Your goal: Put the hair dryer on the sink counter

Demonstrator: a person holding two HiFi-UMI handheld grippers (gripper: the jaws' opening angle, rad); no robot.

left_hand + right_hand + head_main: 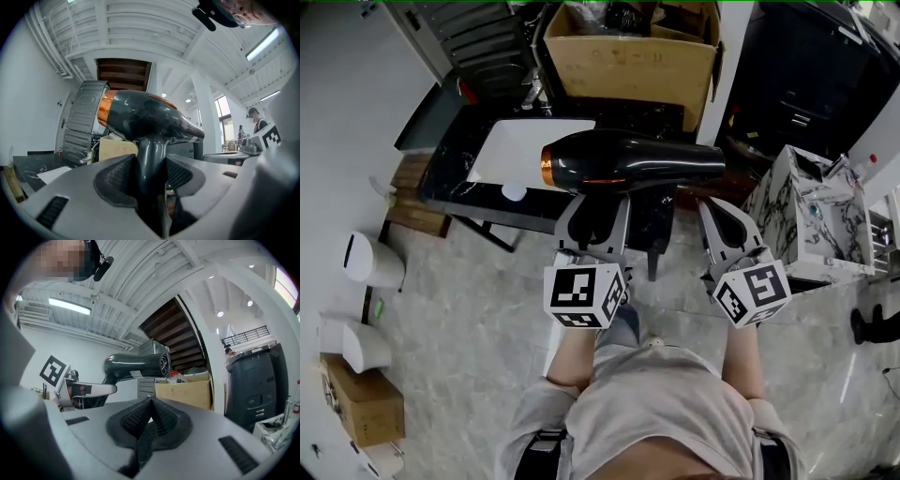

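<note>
A black hair dryer (628,164) with a copper ring at its back end is held up in the air, barrel level. My left gripper (592,220) is shut on its handle, and in the left gripper view the handle (151,159) sits squeezed between the two pads. Below and beyond it stands the sink counter (450,192), black marble with a white basin (530,145). My right gripper (727,225) hovers to the right of the dryer, shut with nothing in it; its pads (140,416) meet. The right gripper view shows the dryer (136,364) off to the left.
A large cardboard box (628,52) stands behind the counter. A white marbled cabinet (816,216) is at the right and a dark cabinet (806,56) at the back right. White bins (370,262) and a small carton (361,403) sit on the floor at left.
</note>
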